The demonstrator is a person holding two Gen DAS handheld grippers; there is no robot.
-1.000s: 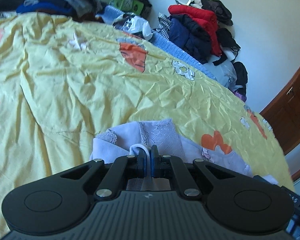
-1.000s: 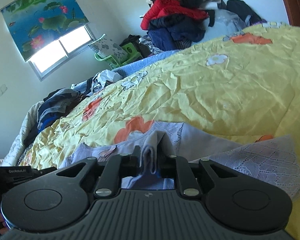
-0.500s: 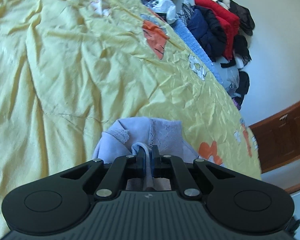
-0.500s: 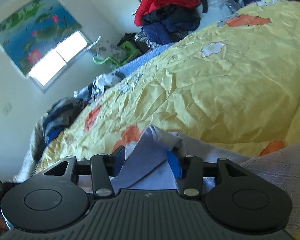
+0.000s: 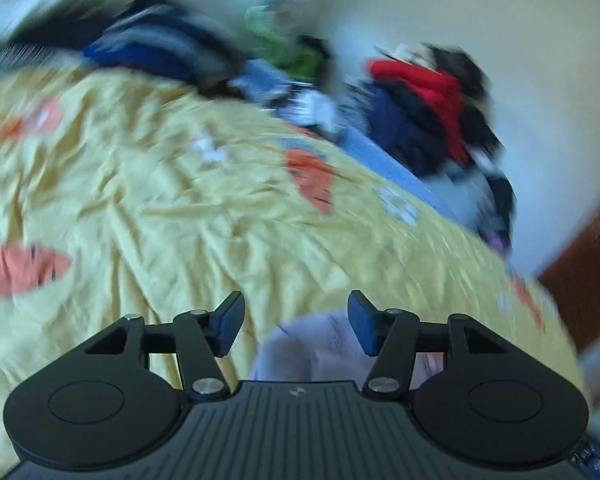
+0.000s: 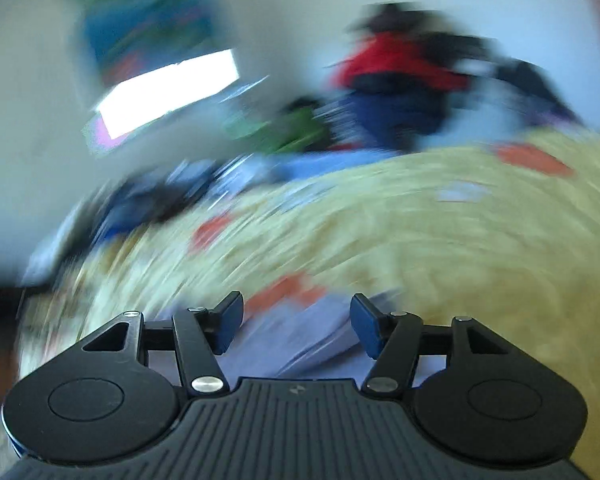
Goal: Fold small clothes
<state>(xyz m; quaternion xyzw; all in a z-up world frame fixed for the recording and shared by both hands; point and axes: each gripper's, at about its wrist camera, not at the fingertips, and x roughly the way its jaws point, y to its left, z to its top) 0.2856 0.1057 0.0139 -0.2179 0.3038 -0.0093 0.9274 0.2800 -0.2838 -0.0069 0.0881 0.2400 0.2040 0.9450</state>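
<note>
A small pale lavender garment (image 5: 312, 344) lies on the yellow flowered bedspread (image 5: 160, 208), low in the left wrist view. My left gripper (image 5: 296, 322) is open above it, with the cloth showing between and below the fingers. The garment also shows in the right wrist view (image 6: 296, 340). My right gripper (image 6: 296, 324) is open over it and holds nothing. Both views are blurred by motion.
A pile of red, navy and black clothes (image 5: 424, 120) sits at the far side of the bed by the wall. Another dark pile (image 5: 152, 48) lies at the far left. A green object (image 5: 284, 48) stands between them. A window (image 6: 168, 88) shows in the right wrist view.
Both grippers have opened and let go of the lavender garment, which now lies on the bedspread. Both cameras are swinging fast, so the views have turned blurry.
</note>
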